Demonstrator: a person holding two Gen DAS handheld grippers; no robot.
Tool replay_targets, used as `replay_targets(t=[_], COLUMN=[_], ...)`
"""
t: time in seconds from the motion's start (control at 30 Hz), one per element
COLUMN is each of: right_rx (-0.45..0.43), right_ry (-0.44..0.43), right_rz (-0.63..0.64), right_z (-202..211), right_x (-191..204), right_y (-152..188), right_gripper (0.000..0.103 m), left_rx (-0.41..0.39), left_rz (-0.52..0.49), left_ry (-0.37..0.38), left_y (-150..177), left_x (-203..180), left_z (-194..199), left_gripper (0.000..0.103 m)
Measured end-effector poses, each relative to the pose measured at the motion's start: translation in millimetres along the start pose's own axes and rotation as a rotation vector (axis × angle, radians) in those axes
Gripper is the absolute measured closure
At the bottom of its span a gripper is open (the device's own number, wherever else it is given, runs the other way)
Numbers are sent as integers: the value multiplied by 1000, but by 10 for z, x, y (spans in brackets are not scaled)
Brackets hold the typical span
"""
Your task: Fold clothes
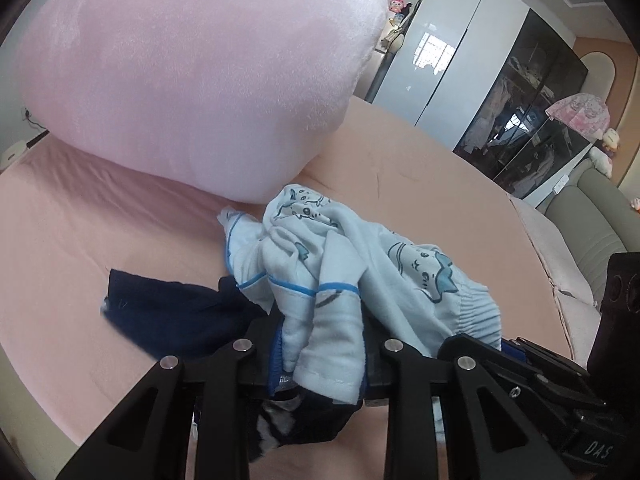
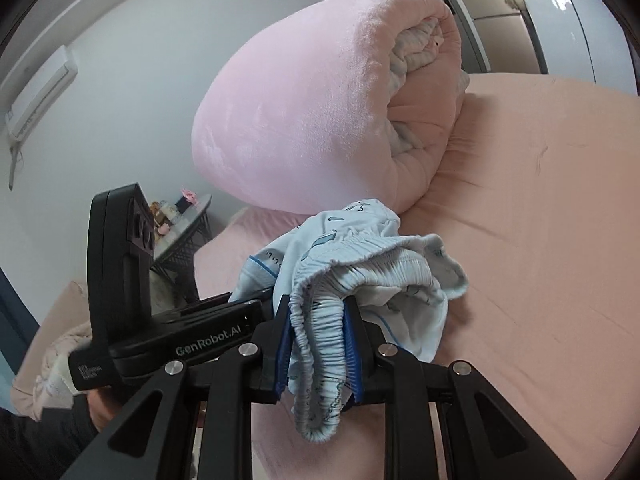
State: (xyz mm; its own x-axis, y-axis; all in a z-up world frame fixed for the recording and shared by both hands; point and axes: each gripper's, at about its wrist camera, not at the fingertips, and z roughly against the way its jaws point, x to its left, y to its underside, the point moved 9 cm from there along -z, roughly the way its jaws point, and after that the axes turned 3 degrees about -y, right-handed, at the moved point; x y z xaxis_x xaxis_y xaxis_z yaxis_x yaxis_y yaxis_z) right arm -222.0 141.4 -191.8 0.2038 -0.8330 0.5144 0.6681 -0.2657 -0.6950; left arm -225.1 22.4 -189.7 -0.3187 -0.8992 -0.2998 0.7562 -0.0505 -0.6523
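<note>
Left wrist view: your left gripper (image 1: 320,356) is clamped on a hem of the pale-blue cotton garment printed with small cartoon animals and edged in bright blue piping (image 1: 352,264). The fabric fills the gap between the fingers and drapes down over them. The bundle hangs crumpled above the peach-pink bed sheet (image 1: 420,168). Just to its left, a dark navy piece of cloth (image 1: 176,308) lies partly on the sheet and runs in under the pale-blue fabric; whether it is gripped as well cannot be told. More dark cloth with white patches shows below the fingers. Your right gripper's black body enters at the lower right edge.

Right wrist view: your right gripper (image 2: 320,340) is closed on the gathered elastic waistband (image 2: 320,316) of the same pale-blue garment (image 2: 372,256). The ruched band is pinched between the blue-lined pads (image 2: 354,344) and loops down below them. The rest of the garment bunches up beyond the fingertips, held off the sheet (image 2: 540,240). The left gripper's black housing (image 2: 120,272) stands just beside it on the left, with a dark sleeve visible beneath.

Both views: a large rolled pink plush quilt (image 1: 192,80) rests on the bed behind the garment, its open end showing a grey-white inner layer in the right view. A white and dark glass-fronted wardrobe (image 1: 500,92) stands past the bed.
</note>
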Motion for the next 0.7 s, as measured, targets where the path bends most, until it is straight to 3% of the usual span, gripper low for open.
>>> replay_targets(t=[0.13, 0.43, 0.5, 0.7], right_rx=[-7, -74, -97, -133], right_ry=[-66, -130, -133, -176], right_rz=[-84, -164, -160, -199], right_z=[2, 169, 240, 386], right_x=[-79, -149, -143, -159], right_y=[-23, -270, -340, -497], right_gripper=[82, 82, 88, 89], left_rx=[6, 0, -10, -19], left_rz=[22, 40, 40, 56], left_ry=[43, 91, 107, 154], left_y=[19, -115, -137, -193], left_x=[35, 69, 89, 126], left_z=[48, 64, 120, 242], left_gripper=[78, 76, 75, 74])
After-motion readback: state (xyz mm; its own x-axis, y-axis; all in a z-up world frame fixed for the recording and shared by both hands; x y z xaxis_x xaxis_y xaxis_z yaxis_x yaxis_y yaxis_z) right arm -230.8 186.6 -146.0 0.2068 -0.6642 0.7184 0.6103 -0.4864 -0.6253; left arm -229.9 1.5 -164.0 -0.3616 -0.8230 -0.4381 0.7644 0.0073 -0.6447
